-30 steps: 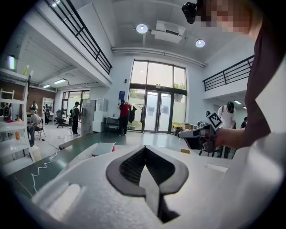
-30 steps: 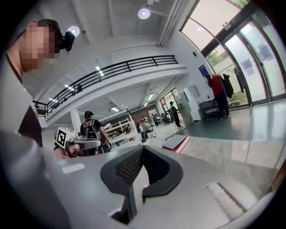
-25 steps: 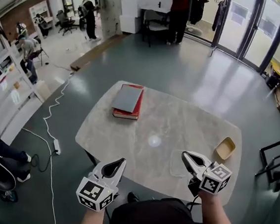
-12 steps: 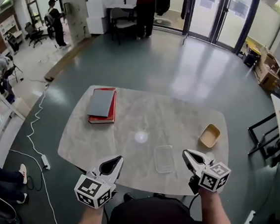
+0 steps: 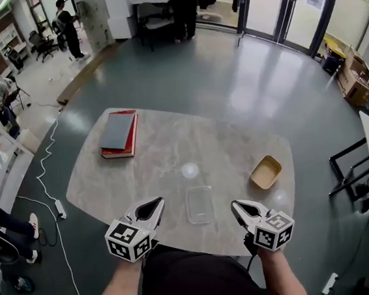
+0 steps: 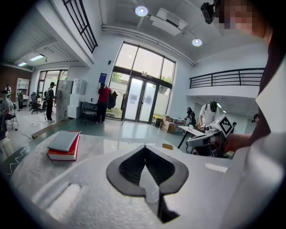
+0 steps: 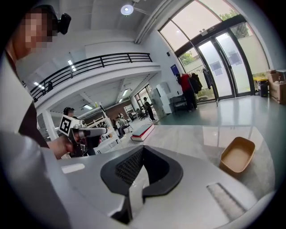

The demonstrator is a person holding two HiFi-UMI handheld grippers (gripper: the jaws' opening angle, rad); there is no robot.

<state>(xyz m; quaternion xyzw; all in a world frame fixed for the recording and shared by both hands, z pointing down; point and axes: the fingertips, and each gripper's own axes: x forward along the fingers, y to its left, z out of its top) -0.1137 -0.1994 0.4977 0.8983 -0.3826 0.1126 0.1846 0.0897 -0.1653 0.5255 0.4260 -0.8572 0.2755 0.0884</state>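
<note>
Both the left tongs (image 5: 155, 203) and the right tongs (image 5: 236, 205) hang closed and empty over the counter's (image 5: 171, 145) near edge, what looks like a clear tray (image 5: 199, 205) lying flat between them, so a shut tip could easily nudge it off that edge.

— What carries it all?
— A table (image 5: 166, 155) with a pale, marbled top and rounded corners, standing on a grey-green floor (image 5: 229, 73).
— What lies on it?
— Take the clear shallow container (image 5: 200, 204) as the mark: it lies flat near the edge closest to the person.
— And the rest?
— Right of that container and somewhat farther out sits a tan tray (image 5: 266, 172), well apart from it. Far to the container's left and beyond it, toward the far corner, lies a red book (image 5: 117, 153) with a grey book (image 5: 117, 129) stacked on top.
— Anything touching?
— Only the two books. A bright spot of glare shows on the top just beyond the container.
</note>
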